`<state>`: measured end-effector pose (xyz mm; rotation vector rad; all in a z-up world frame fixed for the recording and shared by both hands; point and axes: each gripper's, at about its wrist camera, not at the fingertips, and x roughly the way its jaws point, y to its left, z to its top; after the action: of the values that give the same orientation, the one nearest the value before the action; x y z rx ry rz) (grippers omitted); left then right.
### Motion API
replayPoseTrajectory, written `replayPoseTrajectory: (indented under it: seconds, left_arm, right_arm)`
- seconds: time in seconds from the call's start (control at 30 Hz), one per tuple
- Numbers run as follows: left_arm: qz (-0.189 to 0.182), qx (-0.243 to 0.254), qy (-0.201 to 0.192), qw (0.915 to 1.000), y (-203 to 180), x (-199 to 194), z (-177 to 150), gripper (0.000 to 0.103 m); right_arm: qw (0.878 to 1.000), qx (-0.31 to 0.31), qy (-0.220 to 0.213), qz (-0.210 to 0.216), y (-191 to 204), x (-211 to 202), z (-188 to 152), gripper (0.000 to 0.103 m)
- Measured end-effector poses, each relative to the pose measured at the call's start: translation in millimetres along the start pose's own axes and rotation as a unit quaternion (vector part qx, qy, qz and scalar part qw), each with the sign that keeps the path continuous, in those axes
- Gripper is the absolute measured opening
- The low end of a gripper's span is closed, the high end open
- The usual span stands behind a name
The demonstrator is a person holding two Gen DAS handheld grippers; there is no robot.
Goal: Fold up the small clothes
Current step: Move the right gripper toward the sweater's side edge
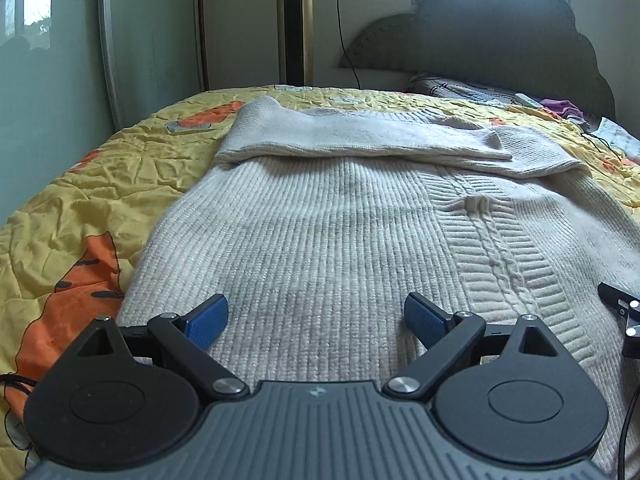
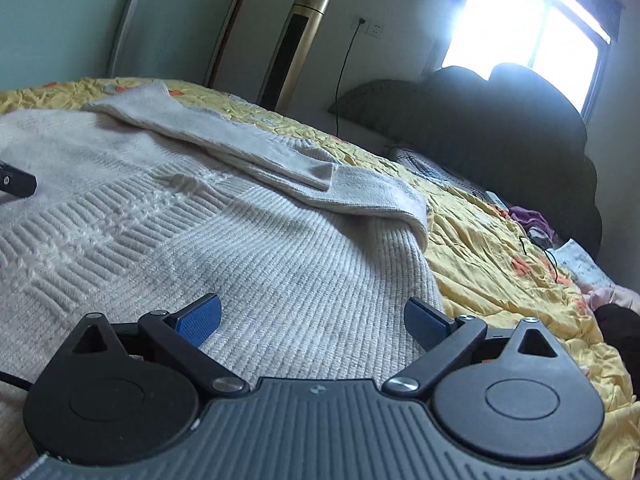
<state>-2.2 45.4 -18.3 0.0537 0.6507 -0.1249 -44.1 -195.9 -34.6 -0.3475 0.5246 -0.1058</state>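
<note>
A cream ribbed knit sweater [image 1: 320, 232] lies flat on the bed, with a cable band running down its middle. Both sleeves [image 1: 360, 136] are folded across its far part. My left gripper [image 1: 316, 322] is open just above the sweater's near hem, left of the cable band, nothing between its blue pads. In the right wrist view the same sweater [image 2: 240, 248] fills the foreground, and my right gripper [image 2: 312, 320] is open over its near right part, close to the side edge. A part of each gripper shows at the edge of the other's view.
The yellow and orange quilt [image 1: 80, 184] covers the bed on both sides of the sweater. At the far right lie a purple cloth [image 2: 532, 218], a black cord and papers by the dark headboard [image 2: 500, 120]. A tall gold tower fan [image 1: 294, 20] stands beyond the bed.
</note>
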Motion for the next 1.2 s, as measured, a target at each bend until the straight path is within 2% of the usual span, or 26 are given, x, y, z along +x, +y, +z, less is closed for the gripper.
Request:
replayPoseTrajectory:
  seconds: [0.1,0.23,0.47,0.7,0.77,0.83,0.9,1.1,1.2]
  left_arm:
    - [-0.013,-0.003,0.002,0.9999,1.9,-2.5,-0.7,0.096]
    - [-0.026,0.020,0.006,0.9995,4.4,-8.5,-0.7,0.096]
    - [-0.033,0.016,0.018,0.9992,18.5,-17.1,-2.2,0.096]
    - [-0.041,0.010,0.008,0.9991,38.2,-39.1,0.8,0.096]
    - [-0.030,0.011,0.001,0.9995,46.9,-46.1,1.9,0.096]
    - [-0.016,0.017,-0.002,0.9997,56.4,-50.9,1.9,0.096]
    - [-0.019,0.018,0.001,0.9996,68.9,-55.0,0.0,0.096]
    - [-0.089,-0.015,0.047,0.9948,104.6,-56.8,-12.5,0.096]
    - [-0.123,-0.035,0.064,0.9897,113.9,-53.3,-17.4,0.096]
  right_arm:
    - [1.000,-0.025,0.000,-0.012,7.9,1.7,0.4,0.100]
    - [0.999,-0.035,-0.004,-0.010,8.1,-1.2,0.5,0.100]
    - [0.999,0.037,0.026,0.029,-17.3,-10.9,-5.0,0.102]
    - [0.996,0.073,0.021,0.045,-36.7,-38.2,-9.7,0.102]
    - [0.994,0.095,0.022,0.053,-45.4,-44.5,-11.3,0.102]
    - [0.989,0.128,0.030,0.060,-55.8,-49.8,-14.5,0.101]
    - [0.983,0.164,0.044,0.075,-66.2,-51.9,-18.9,0.097]
    - [0.955,0.253,0.072,0.137,-88.9,-57.0,-39.5,0.087]
    - [0.945,0.274,0.085,0.155,-95.7,-59.4,-47.5,0.076]
